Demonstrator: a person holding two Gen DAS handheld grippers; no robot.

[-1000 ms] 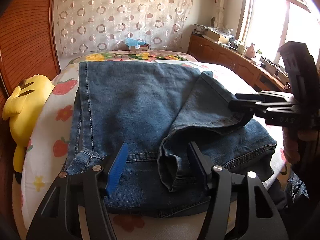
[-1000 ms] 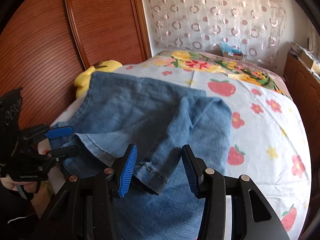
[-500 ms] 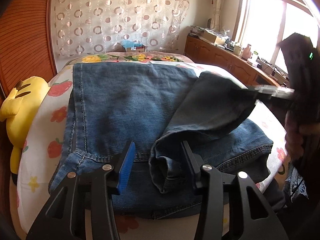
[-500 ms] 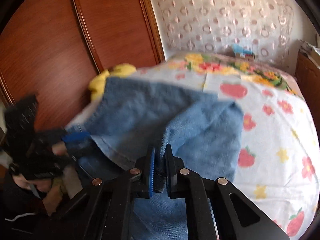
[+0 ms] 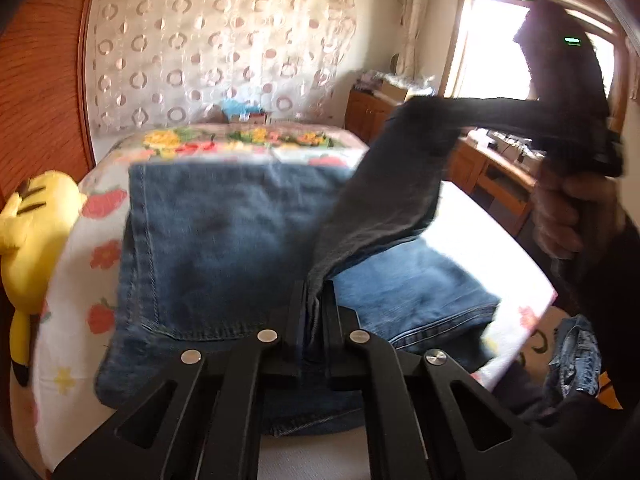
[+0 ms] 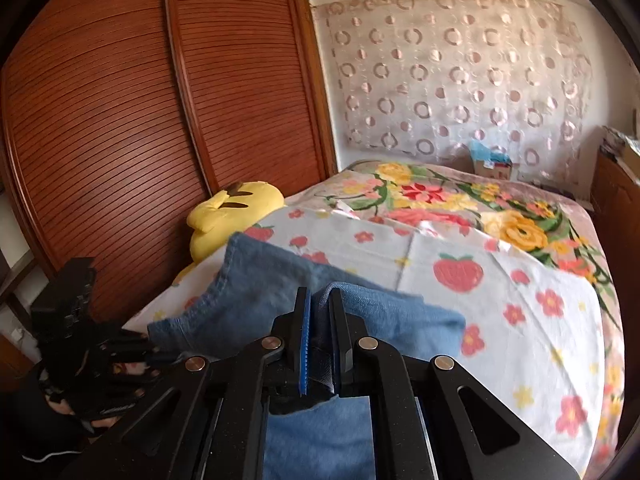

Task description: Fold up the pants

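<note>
Blue jeans point(image 5: 224, 248) lie across the bed, partly folded. My left gripper point(image 5: 316, 292) is at the near edge, its jaws closing tight on a fold of a lifted leg, pads pressing the denim. From there that leg point(image 5: 384, 200) rises up to the right, where my right gripper point(image 5: 412, 110) holds its other end above the bed. In the right wrist view the right gripper point(image 6: 320, 300) is shut on a denim edge point(image 6: 260, 292). The left gripper point(image 6: 160, 354) shows at the lower left, gripping the same cloth.
A yellow plush toy point(image 5: 32, 240) sits between the bed's left side and the wooden wardrobe doors point(image 6: 120, 120). The flowered sheet point(image 6: 520, 320) lies bare on the right. A wooden dresser point(image 5: 500, 184) runs under the window. More denim point(image 5: 572, 360) hangs at the bed's near right corner.
Both grippers shut on the jeans leg, the right first, then the left. Both have risen, pulling the leg up off the rest of the jeans.
</note>
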